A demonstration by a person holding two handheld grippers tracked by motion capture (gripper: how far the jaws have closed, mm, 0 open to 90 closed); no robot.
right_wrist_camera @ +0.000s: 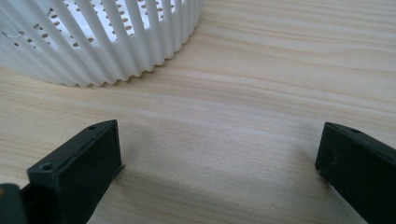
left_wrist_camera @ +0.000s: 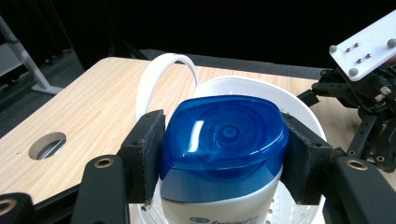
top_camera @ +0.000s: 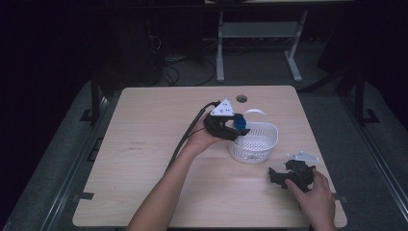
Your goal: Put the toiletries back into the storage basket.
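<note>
1. Dim room all around, with a pale wooden worktop lit in the middle and a white slotted basket standing right of centre on it.
2. At the basket's near-left rim, the left gripper has its fingers closed on a white bottle with a blue cap, one pad pressed against each side of the cap.
3. That bottle hangs over the basket's opening. In the left gripper view its long axis runs roughly straight up and down, cap on top and base pointing into the basket.
4. Resting on the worktop to the right of the basket, the right gripper has its fingers spread wide, with bare wood between them.
5. To do this step well, I think the bottle should be kept upright, lowered until its base meets the basket floor, and only then let go, since a grip on the cap alone may let the body swing.
6. The basket's raised handle stands just behind the cap, so the way down should stay clear of it.
</note>
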